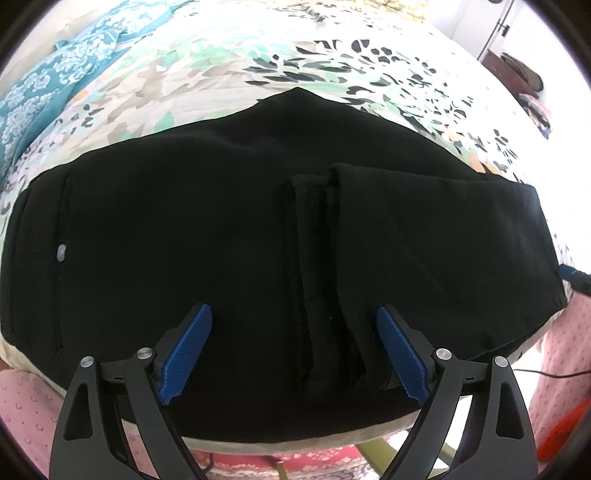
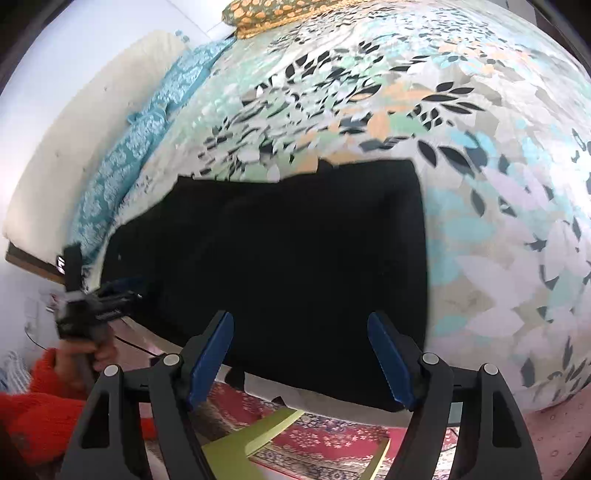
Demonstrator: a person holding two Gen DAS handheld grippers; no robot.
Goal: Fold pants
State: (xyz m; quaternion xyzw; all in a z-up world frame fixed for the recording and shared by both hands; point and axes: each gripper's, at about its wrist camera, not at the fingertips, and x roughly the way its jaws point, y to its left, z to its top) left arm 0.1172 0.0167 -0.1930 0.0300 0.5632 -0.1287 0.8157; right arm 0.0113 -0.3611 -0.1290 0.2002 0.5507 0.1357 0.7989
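Black pants (image 1: 221, 229) lie folded on a floral bedspread (image 1: 229, 74), with the leg ends laid over the upper part at the middle right (image 1: 332, 236). A small metal button (image 1: 61, 252) shows at the left. My left gripper (image 1: 293, 314) is open and empty just above the near edge of the pants. In the right wrist view the pants (image 2: 295, 258) form a dark rectangle. My right gripper (image 2: 300, 321) is open and empty over their near right part. The left gripper (image 2: 110, 295) shows at the pants' left end, held by a hand in a red sleeve.
A teal patterned cloth (image 1: 48, 85) lies at the far left of the bed. An orange patterned pillow (image 2: 273, 14) sits at the far end. The bed edge (image 2: 332, 395) runs near me, with a red rug (image 2: 325, 439) and a green stool (image 2: 251, 439) below.
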